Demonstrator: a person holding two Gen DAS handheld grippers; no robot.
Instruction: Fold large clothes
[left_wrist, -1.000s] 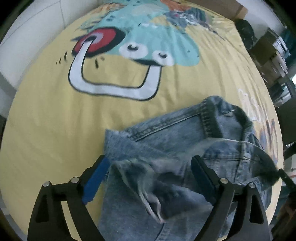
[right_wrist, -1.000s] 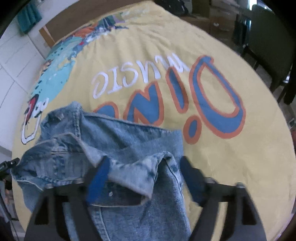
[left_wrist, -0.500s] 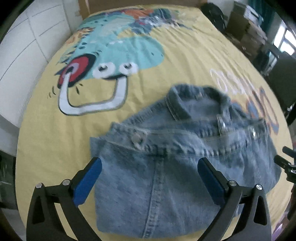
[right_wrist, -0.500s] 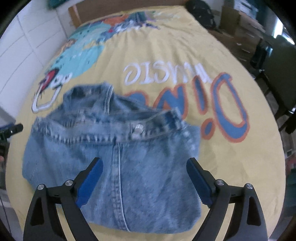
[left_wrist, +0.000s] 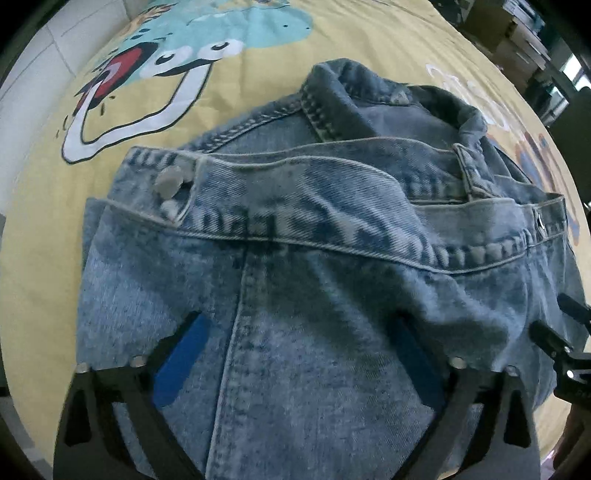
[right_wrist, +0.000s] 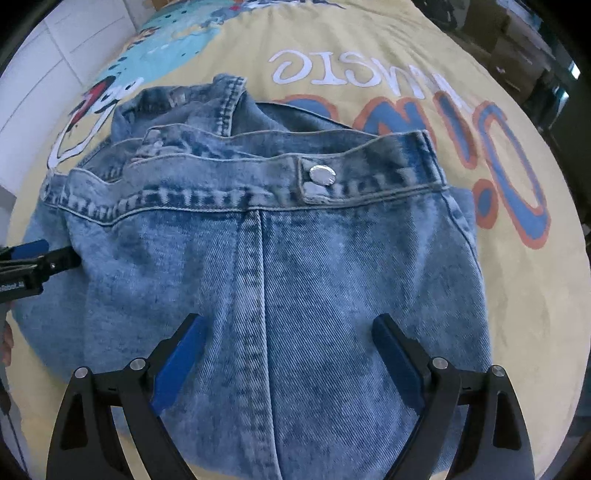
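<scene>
- Left wrist view: denim jacket (left_wrist: 332, 258), folded into a thick bundle, lies flat on the yellow bedspread (left_wrist: 44, 206). A second ago a loose part of it hung between the fingers; now nothing is held. Left tool (left_wrist: 299, 354) stands wide over the cloth, its jaws having just narrowed a little, pads not pressing. Waistband (left_wrist: 369, 225) with a metal button (left_wrist: 168, 182) crosses the top layer; collar (left_wrist: 351, 99) shows beyond it.
- Right wrist view: same jacket (right_wrist: 280, 266), hem folded up towards the collar. Right tool (right_wrist: 288, 354) wide, empty, low over the back panel; it too carried a flap a second ago. Left tool's tip shows at the picture's left edge, at the jacket's edge.
- Judgement: fold laid and released; the low tools suggest pressing flat or taking a new hold comes next.
- Materials: stonewashed denim, stiff, heavy, raised double-stitched centre seam (right_wrist: 255, 295), shiny button (right_wrist: 322, 174); bedspread soft, matte, with cartoon print (left_wrist: 192, 48) and lettering (right_wrist: 406, 96).
</scene>
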